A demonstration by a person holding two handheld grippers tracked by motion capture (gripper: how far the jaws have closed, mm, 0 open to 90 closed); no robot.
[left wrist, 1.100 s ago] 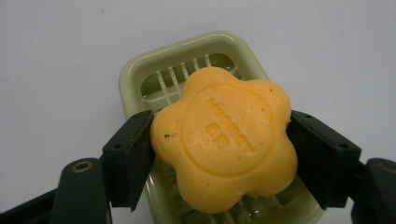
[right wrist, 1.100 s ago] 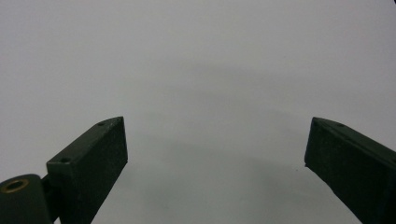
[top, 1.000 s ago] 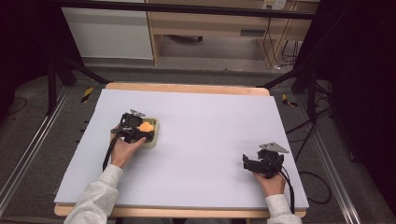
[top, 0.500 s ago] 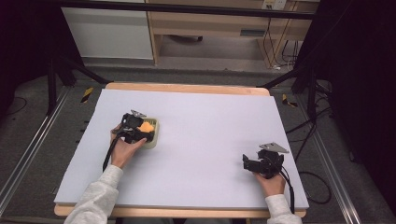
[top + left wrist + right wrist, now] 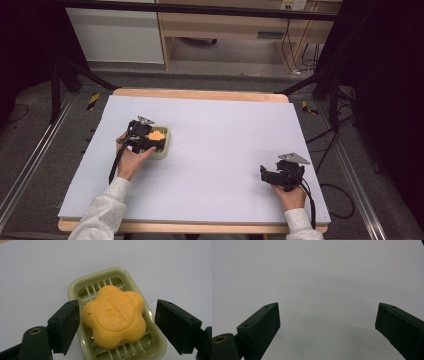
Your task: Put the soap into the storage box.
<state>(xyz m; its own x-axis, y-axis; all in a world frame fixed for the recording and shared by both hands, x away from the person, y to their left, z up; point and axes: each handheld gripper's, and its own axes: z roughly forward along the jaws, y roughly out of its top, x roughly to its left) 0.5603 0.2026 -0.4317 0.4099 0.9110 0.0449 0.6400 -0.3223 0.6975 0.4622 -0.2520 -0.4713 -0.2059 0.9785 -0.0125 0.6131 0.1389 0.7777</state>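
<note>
An orange flower-shaped soap [image 5: 115, 316] lies on the slatted floor of a pale green soap dish [image 5: 125, 275]. In the high view the soap [image 5: 156, 135] and the dish [image 5: 165, 150] sit left of the table's middle. My left gripper [image 5: 117, 326] [image 5: 152, 140] is open, one jaw on each side of the soap; the left jaw is close to it, the right jaw stands apart. My right gripper [image 5: 328, 332] [image 5: 267, 175] is open over bare white surface near the table's front right, nothing between its jaws.
The white tabletop [image 5: 225, 140] has a wooden rim showing at the back edge [image 5: 200, 94]. Black frame legs, cables and a wooden cabinet stand on the floor behind the table.
</note>
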